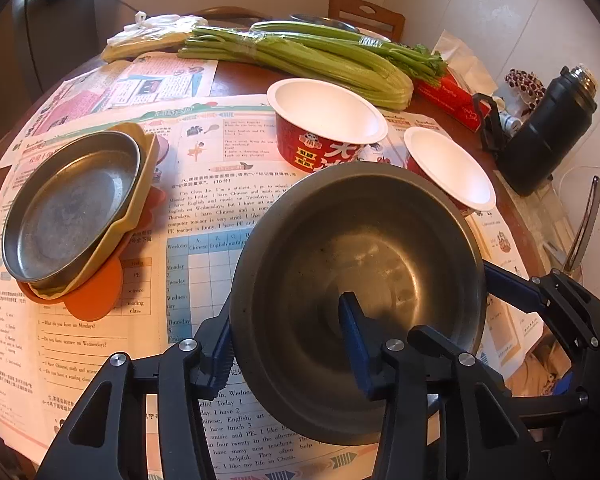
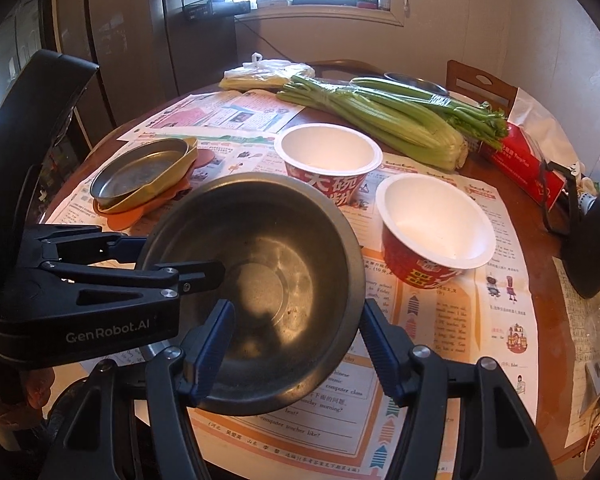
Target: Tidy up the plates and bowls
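A dull steel bowl (image 1: 360,240) (image 2: 268,240) hangs just above the paper-covered table, held from two sides. My left gripper (image 1: 286,304) (image 2: 180,258) clamps its wall, one blue finger outside and one inside. My right gripper (image 2: 296,304) (image 1: 496,276) is shut on the opposite wall in the same way. To the left lies a stack of plates (image 1: 72,208) (image 2: 140,172): a steel plate in a yellow dish on an orange plate. Two red paper bowls with white insides stand behind, one farther back (image 1: 328,108) (image 2: 328,148) and one to the right (image 1: 448,168) (image 2: 436,216).
Bundles of celery (image 1: 320,60) (image 2: 380,120) lie across the back of the round table. A red tissue box (image 1: 452,96) and a black flask (image 1: 548,128) stand at the right edge. A wooden chair (image 2: 480,80) is behind the table. Printed sheets (image 1: 100,340) cover the tabletop.
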`<state>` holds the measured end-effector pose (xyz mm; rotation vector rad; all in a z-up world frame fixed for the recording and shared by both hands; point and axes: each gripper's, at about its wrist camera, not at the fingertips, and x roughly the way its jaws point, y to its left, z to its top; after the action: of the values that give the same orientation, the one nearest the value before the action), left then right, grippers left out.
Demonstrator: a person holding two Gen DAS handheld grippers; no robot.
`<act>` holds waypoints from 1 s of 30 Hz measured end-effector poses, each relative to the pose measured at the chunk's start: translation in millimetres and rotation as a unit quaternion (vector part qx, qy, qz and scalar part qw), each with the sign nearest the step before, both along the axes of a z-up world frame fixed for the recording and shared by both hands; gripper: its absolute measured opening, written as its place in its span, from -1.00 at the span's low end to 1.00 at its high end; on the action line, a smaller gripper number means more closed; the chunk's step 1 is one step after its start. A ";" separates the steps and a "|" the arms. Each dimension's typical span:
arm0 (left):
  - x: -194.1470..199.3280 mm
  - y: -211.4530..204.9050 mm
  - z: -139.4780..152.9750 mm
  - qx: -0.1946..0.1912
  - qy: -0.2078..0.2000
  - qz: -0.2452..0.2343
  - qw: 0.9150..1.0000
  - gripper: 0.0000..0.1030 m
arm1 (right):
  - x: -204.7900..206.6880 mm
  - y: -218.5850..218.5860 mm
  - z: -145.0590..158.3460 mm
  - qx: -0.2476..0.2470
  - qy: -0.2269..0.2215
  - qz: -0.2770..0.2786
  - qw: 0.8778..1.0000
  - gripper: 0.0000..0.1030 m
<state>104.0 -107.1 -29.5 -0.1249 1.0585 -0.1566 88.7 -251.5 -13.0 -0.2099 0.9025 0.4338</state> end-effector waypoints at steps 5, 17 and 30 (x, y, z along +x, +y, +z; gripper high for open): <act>-0.3 -0.7 -2.3 -0.002 0.001 -0.005 1.000 -0.05 | 0.3 -1.3 -4.3 0.001 0.008 -0.002 1.000 0.26; 5.1 -8.2 -9.4 0.006 0.010 -0.010 1.000 -0.05 | 4.7 -7.3 -12.3 0.007 0.025 -0.006 1.000 0.26; 10.2 -15.0 -12.4 0.014 0.012 -0.019 1.000 0.04 | 7.8 -12.2 -16.4 0.009 0.031 -0.010 0.999 0.26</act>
<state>114.2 -122.0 -41.9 -0.0812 1.0873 -0.1747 96.6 -263.7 -29.4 -0.1727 0.9609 0.4320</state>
